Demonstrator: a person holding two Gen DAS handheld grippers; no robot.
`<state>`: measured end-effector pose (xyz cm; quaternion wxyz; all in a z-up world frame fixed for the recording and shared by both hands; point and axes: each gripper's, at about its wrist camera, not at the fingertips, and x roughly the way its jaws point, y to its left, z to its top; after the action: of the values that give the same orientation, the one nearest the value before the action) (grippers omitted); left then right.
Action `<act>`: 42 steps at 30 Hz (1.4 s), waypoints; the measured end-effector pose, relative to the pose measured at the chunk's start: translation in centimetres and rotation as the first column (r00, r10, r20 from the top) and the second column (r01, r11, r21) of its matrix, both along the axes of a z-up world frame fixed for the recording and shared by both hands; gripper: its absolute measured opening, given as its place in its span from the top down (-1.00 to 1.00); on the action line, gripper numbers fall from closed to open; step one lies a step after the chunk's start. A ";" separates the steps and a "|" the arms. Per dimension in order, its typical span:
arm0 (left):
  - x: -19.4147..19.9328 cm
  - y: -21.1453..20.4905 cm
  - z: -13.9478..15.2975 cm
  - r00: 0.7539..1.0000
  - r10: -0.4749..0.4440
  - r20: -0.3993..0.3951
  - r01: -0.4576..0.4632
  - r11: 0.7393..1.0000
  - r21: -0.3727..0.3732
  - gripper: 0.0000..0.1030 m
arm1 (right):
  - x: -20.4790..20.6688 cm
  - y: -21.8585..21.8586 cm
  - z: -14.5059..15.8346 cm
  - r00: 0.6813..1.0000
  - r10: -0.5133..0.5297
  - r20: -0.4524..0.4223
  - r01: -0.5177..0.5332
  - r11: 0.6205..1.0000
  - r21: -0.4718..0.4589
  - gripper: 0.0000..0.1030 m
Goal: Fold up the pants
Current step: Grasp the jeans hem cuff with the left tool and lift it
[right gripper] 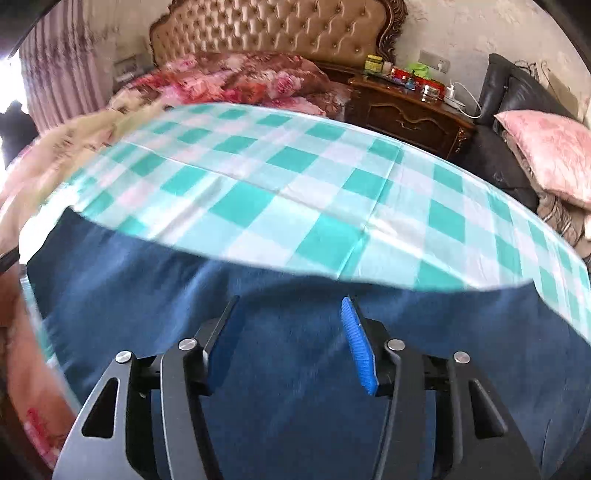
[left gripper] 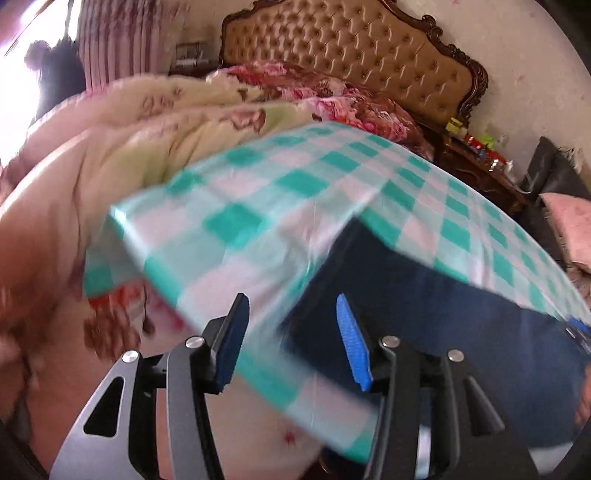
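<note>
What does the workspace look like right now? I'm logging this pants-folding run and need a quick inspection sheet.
Surface: teal-and-white checked cloth spread over the bed, a few creases.
Job's things: dark blue pants lying on the cloth at its near edge, blurred.
Clutter: floral quilt bunched beside the cloth; red floral blanket by the headboard.
Grippers: left tongs open, over the cloth's edge beside the pants; right tongs open, over the pants; neither holds anything.
Cables: white cord on the nightstand.
Surroundings: tufted headboard, pink pillow on a black sofa, curtains.
</note>
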<state>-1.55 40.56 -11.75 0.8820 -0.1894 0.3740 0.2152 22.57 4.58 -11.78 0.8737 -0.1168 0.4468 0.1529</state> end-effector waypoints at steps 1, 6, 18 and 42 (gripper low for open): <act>-0.6 -0.2 -0.4 1.000 -0.008 0.006 0.008 1.000 -0.020 0.08 | 0.8 0.1 -0.9 1.000 -0.021 -0.012 0.021 1.000 -0.020 0.11; -1.0 -1.6 -2.5 0.997 -0.073 -0.017 0.072 0.997 -0.037 0.22 | 2.1 -1.2 -2.6 0.995 -0.099 -0.029 0.099 0.995 -0.011 0.08; 1.6 -1.3 -3.4 0.996 -0.078 -0.037 0.077 0.997 -0.025 0.23 | -5.6 -2.8 1.5 0.981 -0.191 0.018 0.191 0.981 0.025 -0.24; 1.7 0.2 -2.6 1.000 -0.014 -0.019 0.013 0.999 -0.039 0.48 | -7.4 -3.7 -1.8 0.983 -0.171 -0.062 0.170 0.985 -0.020 -0.27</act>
<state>0.20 40.80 -14.36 0.8758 -0.2021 0.3880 0.2037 15.16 0.91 -13.63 0.8681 -0.0798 0.4837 0.0780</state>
